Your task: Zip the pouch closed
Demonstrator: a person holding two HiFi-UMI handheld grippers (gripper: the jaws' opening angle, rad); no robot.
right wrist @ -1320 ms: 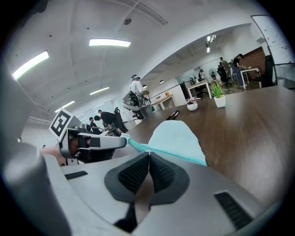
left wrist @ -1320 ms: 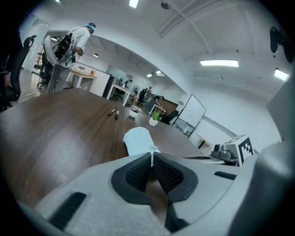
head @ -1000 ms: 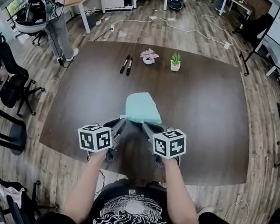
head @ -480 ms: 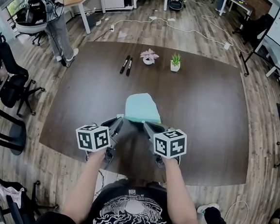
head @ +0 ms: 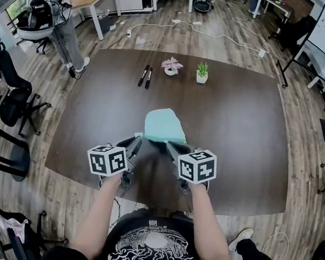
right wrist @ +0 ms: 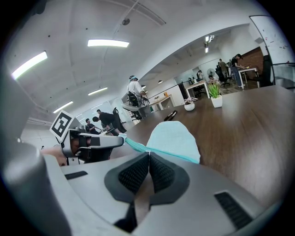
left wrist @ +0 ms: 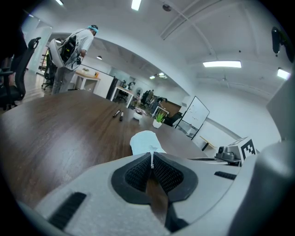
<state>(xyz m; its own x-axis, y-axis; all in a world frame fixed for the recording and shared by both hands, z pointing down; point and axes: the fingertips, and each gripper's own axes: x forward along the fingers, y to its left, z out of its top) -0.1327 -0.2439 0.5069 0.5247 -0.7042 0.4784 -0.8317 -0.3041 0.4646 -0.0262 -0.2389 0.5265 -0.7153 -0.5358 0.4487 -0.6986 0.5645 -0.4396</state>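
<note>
- One light blue-green pouch (head: 164, 125) lies flat on the dark brown table (head: 247, 128). Its zip edge faces the person holding the tools.
- Two grippers sit at that zip edge, one at each end of the pouch.
- The left gripper (head: 138, 139) is at the pouch's left corner, squeezed tight on the thin white zip pull (left wrist: 151, 159).
- The right gripper (head: 170, 145) is at the pouch's right corner with its jaws pressed together. I cannot tell if they pinch the edge.
- Two dark pens (head: 145, 76) lie far behind the pouch, and a pink flower pot (head: 171, 67) and a green plant pot (head: 201, 73) stand there too.
- One person (head: 56, 15) stands on the floor well beyond the pouch, off to the left.
</note>
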